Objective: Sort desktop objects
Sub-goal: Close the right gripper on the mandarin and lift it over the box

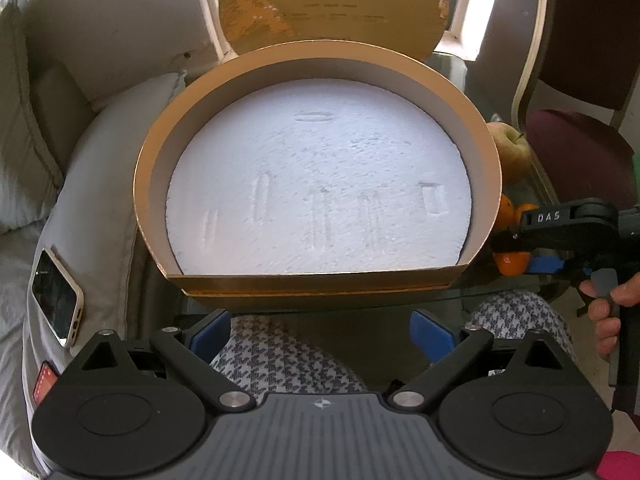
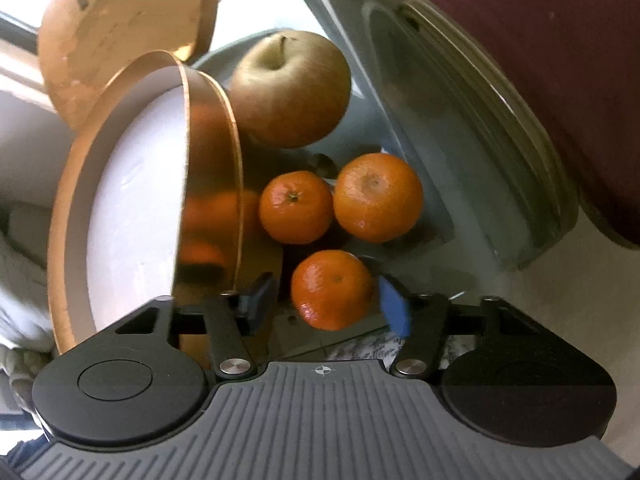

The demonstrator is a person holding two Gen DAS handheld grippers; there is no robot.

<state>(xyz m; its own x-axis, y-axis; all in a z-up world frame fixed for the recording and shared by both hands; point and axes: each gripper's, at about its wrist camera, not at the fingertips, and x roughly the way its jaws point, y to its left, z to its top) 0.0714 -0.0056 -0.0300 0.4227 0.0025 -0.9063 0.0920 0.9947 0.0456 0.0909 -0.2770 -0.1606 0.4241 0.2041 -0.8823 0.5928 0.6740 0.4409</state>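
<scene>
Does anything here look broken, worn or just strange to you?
Yes. The gold lid propped upright behind the open gold box is badly scuffed, its coating worn off in pale patches. The white foam liner inside the box is dented with pressed-in slots, though it holds nothing. The fruit looks fine.

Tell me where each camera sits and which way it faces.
Left wrist: on the left gripper, facing the empty gold box; the person's patterned lap, the right gripper and a hand show.
Right wrist: on the right gripper, open around the nearest orange, facing two more oranges and the apple.
Shared: box, apple, oranges.
</scene>
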